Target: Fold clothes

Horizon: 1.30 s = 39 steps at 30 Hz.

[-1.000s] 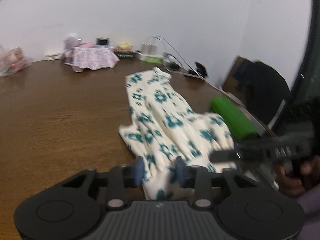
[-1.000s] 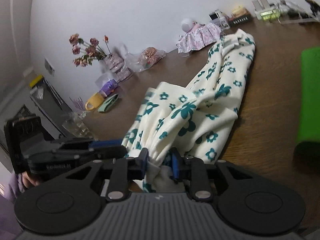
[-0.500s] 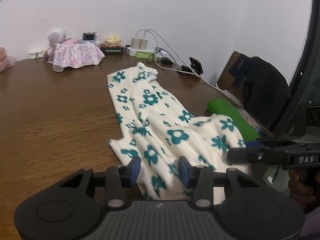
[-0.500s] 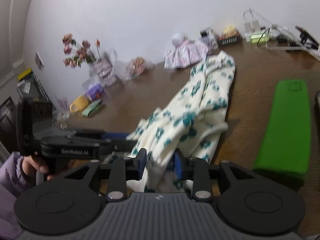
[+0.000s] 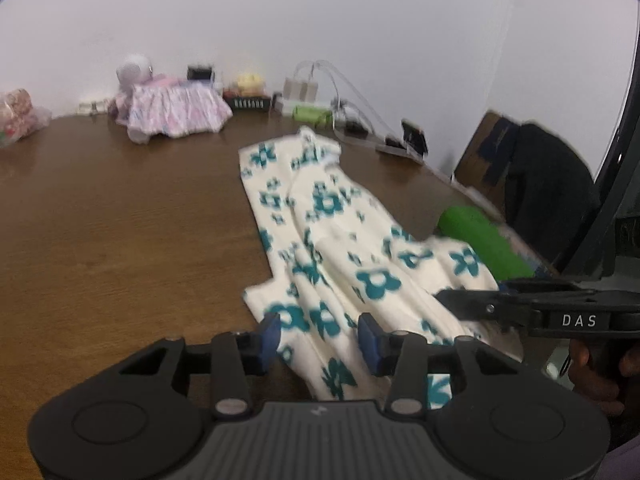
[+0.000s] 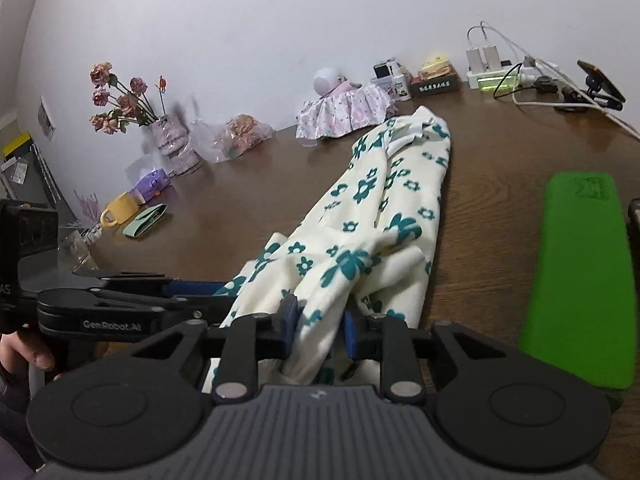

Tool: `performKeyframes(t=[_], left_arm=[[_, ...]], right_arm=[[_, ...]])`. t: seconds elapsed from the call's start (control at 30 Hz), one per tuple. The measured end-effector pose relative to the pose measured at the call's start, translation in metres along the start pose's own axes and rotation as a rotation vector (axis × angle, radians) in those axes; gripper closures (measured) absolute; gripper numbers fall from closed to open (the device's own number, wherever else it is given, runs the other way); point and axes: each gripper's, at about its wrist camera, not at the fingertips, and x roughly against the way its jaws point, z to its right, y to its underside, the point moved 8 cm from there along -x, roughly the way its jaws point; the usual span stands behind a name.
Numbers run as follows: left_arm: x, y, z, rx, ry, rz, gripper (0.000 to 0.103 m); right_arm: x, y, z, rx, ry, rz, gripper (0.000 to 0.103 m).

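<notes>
A cream garment with teal flowers (image 5: 328, 236) lies lengthwise on the brown table, its collar end far and its hem near me; it also shows in the right wrist view (image 6: 380, 216). My left gripper (image 5: 318, 336) is open, its blue pads apart with the hem lying loose between and under them. My right gripper (image 6: 318, 324) has its pads around a bunched fold of the hem, gripping it lightly. Each gripper shows in the other's view: the right one (image 5: 472, 304) and the left one (image 6: 192, 296).
A green pad (image 6: 580, 272) lies right of the garment, near the table edge. A pink floral cloth (image 5: 176, 110), chargers with cables (image 6: 500, 68), a flower vase (image 6: 172, 140), a yellow mug (image 6: 120, 210) and bags line the far side. A dark chair (image 5: 536, 184) stands right.
My left gripper has opened wider and let go of the hem. The garment has been lowered and now lies flatter on the table. My right gripper's pads have spread somewhat.
</notes>
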Motion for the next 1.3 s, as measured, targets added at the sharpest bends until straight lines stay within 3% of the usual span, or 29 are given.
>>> performKeyframes(t=[0.1, 0.2, 0.23, 0.3, 0.33, 0.37, 0.47, 0.53, 0.63, 0.83, 1.13, 1.23, 1.3], left_arm=[[-0.001, -0.006, -0.006, 0.049, 0.026, 0.01, 0.05], [-0.015, -0.004, -0.003, 0.08, 0.056, -0.033, 0.054], [-0.018, -0.003, -0.002, 0.078, 0.056, -0.046, 0.066], [-0.025, -0.001, 0.001, 0.073, 0.054, -0.065, 0.076], [-0.025, -0.001, 0.001, 0.083, 0.07, -0.068, 0.091], [-0.024, -0.001, 0.002, 0.096, 0.092, -0.071, 0.099], [-0.016, -0.005, 0.005, 0.126, 0.134, -0.036, 0.1], [-0.006, -0.012, 0.012, 0.163, 0.224, 0.021, 0.101], [0.006, -0.025, 0.024, 0.218, 0.419, 0.11, 0.101], [-0.047, -0.005, -0.003, 0.311, 0.244, -0.056, 0.099], [-0.046, -0.001, -0.011, 0.296, 0.19, -0.032, 0.096], [-0.04, -0.002, -0.013, 0.286, 0.175, -0.026, 0.093], [-0.029, -0.008, -0.014, 0.267, 0.152, -0.001, 0.084]], right_arm=[[0.009, -0.01, -0.002, 0.004, 0.009, 0.048, 0.079], [-0.002, -0.01, -0.004, 0.017, 0.044, 0.029, 0.081], [-0.007, -0.006, -0.003, 0.016, 0.06, 0.011, 0.082], [-0.01, -0.002, -0.003, 0.014, 0.067, 0.004, 0.083], [-0.011, 0.0, -0.003, 0.013, 0.069, 0.002, 0.083], [-0.011, 0.001, -0.003, 0.011, 0.07, 0.002, 0.082], [-0.008, 0.002, -0.002, 0.006, 0.07, 0.005, 0.082], [-0.007, 0.002, -0.002, 0.008, 0.068, 0.006, 0.082], [0.0, 0.0, -0.003, 0.015, 0.061, 0.026, 0.083], [-0.001, 0.0, 0.005, -0.017, 0.058, 0.008, 0.082], [0.018, -0.027, 0.003, 0.016, 0.084, 0.13, 0.082], [-0.001, -0.018, -0.005, 0.047, 0.077, 0.055, 0.09], [-0.024, -0.004, -0.001, 0.047, 0.108, -0.022, 0.09]])
